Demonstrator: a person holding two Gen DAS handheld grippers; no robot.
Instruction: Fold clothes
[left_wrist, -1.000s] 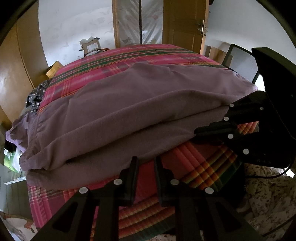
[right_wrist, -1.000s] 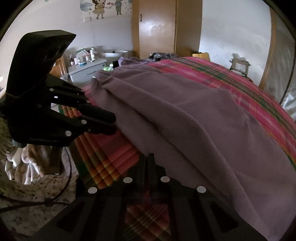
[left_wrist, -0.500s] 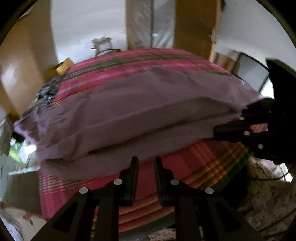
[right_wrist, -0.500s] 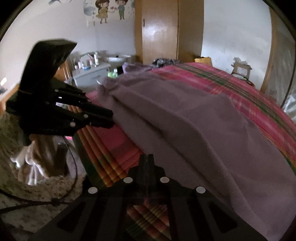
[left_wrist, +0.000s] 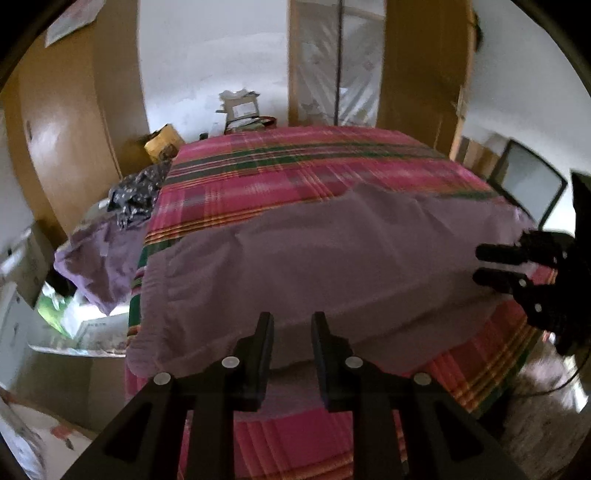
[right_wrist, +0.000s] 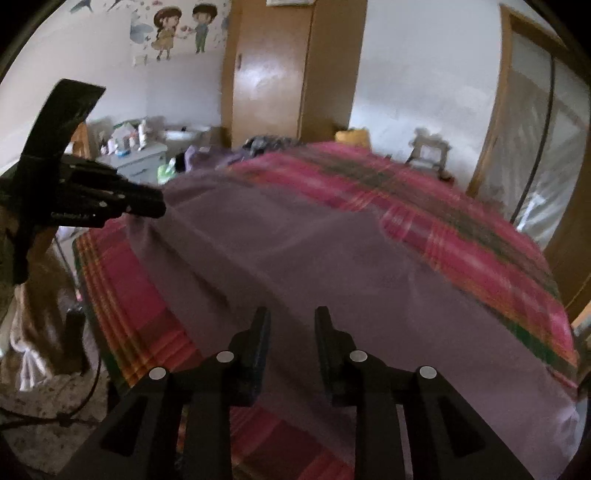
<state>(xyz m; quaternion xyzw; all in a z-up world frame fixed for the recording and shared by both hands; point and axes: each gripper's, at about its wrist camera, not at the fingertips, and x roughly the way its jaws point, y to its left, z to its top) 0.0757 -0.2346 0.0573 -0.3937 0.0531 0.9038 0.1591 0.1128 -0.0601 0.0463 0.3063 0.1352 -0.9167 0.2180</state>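
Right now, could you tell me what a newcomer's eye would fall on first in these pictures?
A folded mauve garment lies across the near half of a bed under a bright pink plaid bedspread. The left gripper and the right gripper hover at its near edge, jaws opening, nothing between them.

Both my grippers, left (left_wrist: 291, 325) and right (right_wrist: 291, 321), are opening, lifted off the purple garment (left_wrist: 332, 266), now lying flatter toward twelve o'clock.
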